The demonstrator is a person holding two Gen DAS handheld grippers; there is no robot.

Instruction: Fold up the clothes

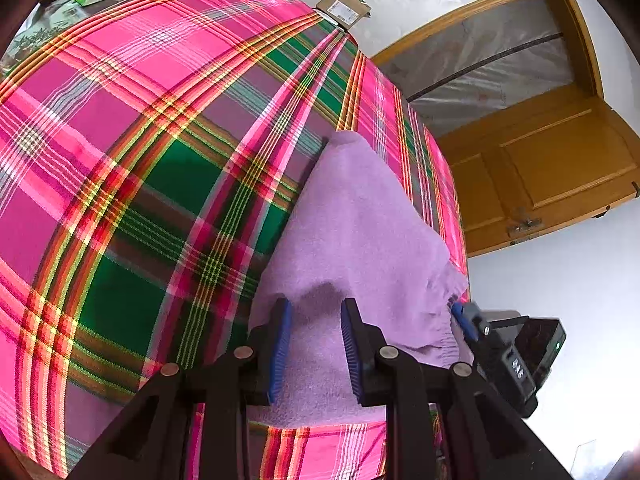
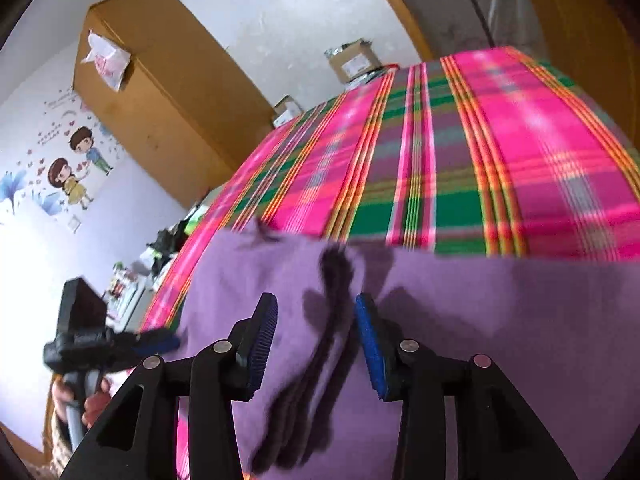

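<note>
With both your left gripper point(image 1: 316, 344) and right gripper point(image 2: 316, 344) spread open over the purple garment point(image 1: 360, 232), you're between folds, so next pinch an edge.

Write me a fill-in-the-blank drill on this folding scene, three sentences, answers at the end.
1. The garment being folded is ____ in colour.
2. It lies on a plaid ____ of pink and green.
3. Both the left claw and the right claw have their jaws ____ over the garment.

Missing words: purple; sheet; open
</note>
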